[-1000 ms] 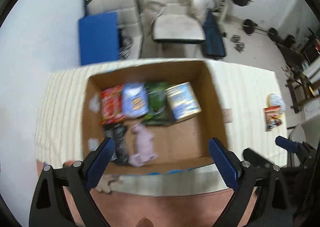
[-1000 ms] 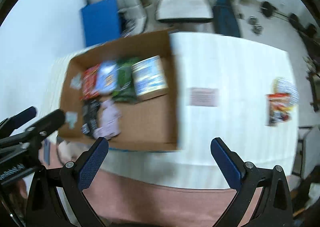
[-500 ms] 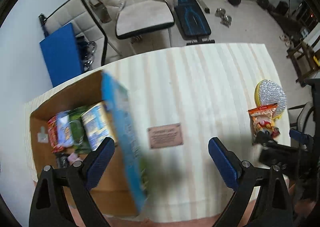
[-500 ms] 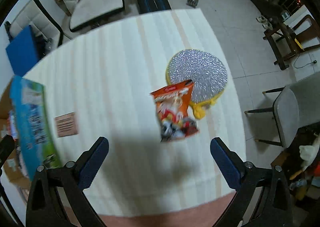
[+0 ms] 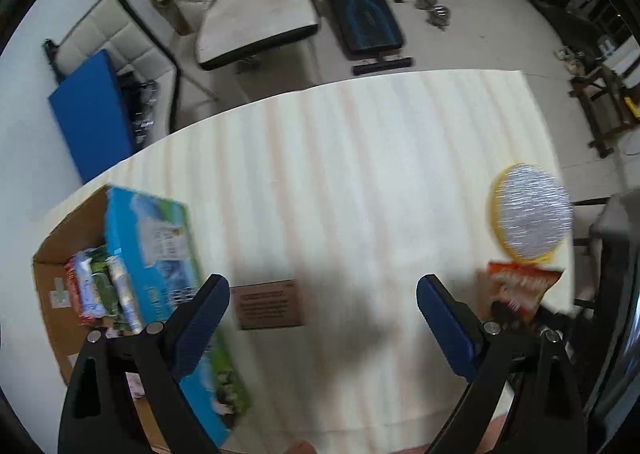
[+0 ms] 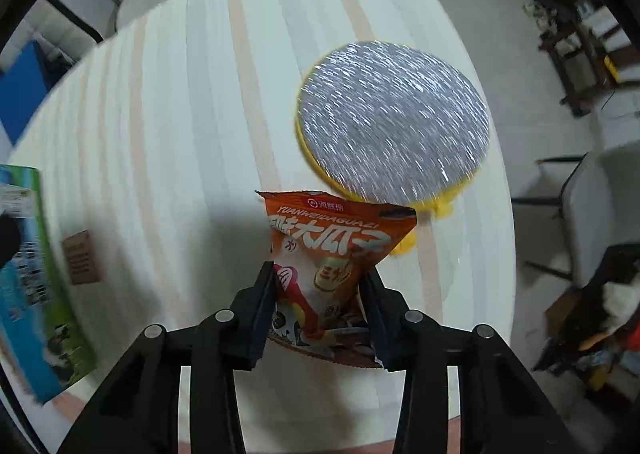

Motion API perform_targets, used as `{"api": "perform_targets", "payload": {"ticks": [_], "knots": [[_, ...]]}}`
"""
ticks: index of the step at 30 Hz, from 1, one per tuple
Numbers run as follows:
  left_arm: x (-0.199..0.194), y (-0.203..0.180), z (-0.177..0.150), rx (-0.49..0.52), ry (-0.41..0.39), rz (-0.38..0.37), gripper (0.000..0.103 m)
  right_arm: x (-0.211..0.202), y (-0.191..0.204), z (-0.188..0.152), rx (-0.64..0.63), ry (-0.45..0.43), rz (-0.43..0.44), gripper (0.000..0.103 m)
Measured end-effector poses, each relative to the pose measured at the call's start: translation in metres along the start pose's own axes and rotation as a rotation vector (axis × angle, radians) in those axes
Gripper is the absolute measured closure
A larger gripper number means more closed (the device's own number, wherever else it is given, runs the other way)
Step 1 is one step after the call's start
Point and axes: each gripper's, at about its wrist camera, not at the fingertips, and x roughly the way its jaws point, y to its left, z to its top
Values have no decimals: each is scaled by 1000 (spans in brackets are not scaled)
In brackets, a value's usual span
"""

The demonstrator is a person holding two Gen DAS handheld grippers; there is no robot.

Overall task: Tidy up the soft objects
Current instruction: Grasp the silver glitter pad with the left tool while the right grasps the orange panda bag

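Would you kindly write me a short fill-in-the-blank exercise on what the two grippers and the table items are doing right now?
The right gripper is shut on an ____ snack bag.
The left gripper is ____, gripping nothing.
The top of the round sponge beyond the bag is ____ in colour.
The other packets lie inside a ____ box.

Missing words: orange; open; silver; cardboard

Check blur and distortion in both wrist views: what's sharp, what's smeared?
Left wrist: motion blur smears the box and silver disc; the left gripper stays sharp; fisheye bends the table edges. Right wrist: snack bag print is readable between the right gripper fingers; disc glitter streaks.
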Motion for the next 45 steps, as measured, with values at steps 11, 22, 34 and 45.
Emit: {"api": "perform_targets", "payload": {"ticks": [11, 22, 34, 45], "knots": [[41, -128, 49, 90, 212, -246, 7, -47, -131, -35, 305, -90, 142, 60], [95, -234, 58, 296, 275, -102, 10, -36, -184, -34, 381, -77, 137, 60], [72, -183, 49, 219, 181, -172, 98, -35, -164, -24, 329, -73, 141, 60], [83, -172, 65, 143, 202, -241, 45, -45, -159, -22, 312, -103, 165, 60]]}}
